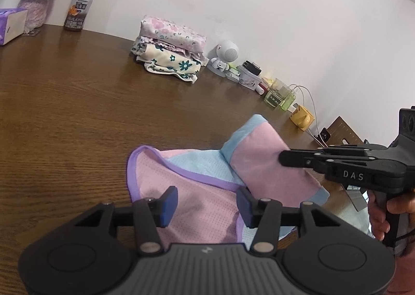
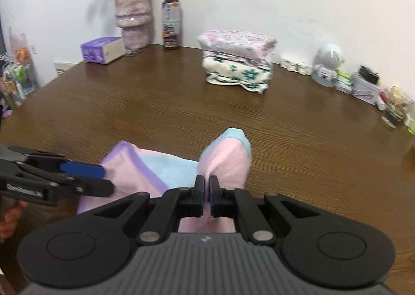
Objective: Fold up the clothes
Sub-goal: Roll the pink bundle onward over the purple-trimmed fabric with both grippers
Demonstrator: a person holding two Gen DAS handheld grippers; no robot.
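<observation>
Garment (image 1: 207, 191): thin mesh, light, limp; likely slips, so take hemmed edges. Right gripper (image 2: 206, 186) pinches its sleeve; left gripper (image 1: 207, 204) half-open, gripping nothing.

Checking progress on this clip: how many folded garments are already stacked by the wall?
3, in one stack on the table by the wall: pink floral on top, a thin ruffled one in the middle, cream with teal flowers at the bottom. Thin layers may hide more.

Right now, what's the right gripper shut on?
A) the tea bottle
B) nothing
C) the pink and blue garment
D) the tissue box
C: the right gripper has its jaws pinched together on a raised fold of the pink and blue garment, lifting it off the table.
</observation>
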